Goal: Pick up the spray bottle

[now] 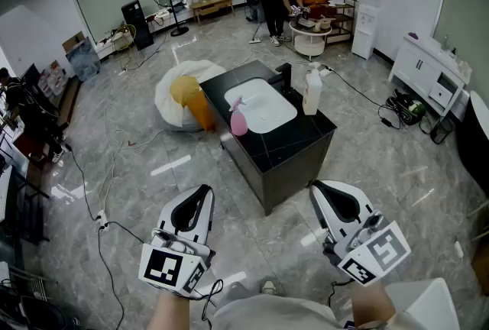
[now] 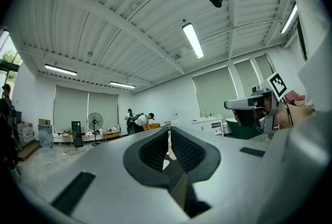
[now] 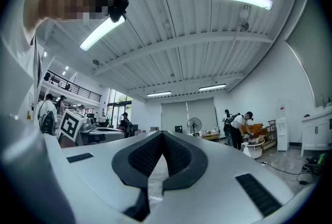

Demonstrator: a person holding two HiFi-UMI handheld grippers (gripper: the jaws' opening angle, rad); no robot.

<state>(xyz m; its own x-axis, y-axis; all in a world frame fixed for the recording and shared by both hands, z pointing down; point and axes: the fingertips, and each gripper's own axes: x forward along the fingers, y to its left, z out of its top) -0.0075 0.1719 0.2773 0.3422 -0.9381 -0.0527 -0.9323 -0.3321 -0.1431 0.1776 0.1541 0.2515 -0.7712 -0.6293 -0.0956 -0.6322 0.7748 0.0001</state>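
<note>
Both my left gripper [image 1: 204, 191] and right gripper [image 1: 315, 188] were closed and empty, well short of the pink spray bottle [image 1: 239, 121] on the far sink counter [image 1: 298, 141]; approach came first, then opening one.

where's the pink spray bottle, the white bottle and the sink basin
pink spray bottle [image 1: 239, 124]: head view, on its pink body
white bottle [image 1: 312, 95]: head view, middle of its body
sink basin [image 1: 265, 108]: head view, bare white bottom

The room is brightly, evenly lit by ceiling tubes [image 2: 192, 40]. Pale glare is thrown on the glossy floor [image 1: 170, 166]. Gripper views are bent and darkened at the edges.
</note>
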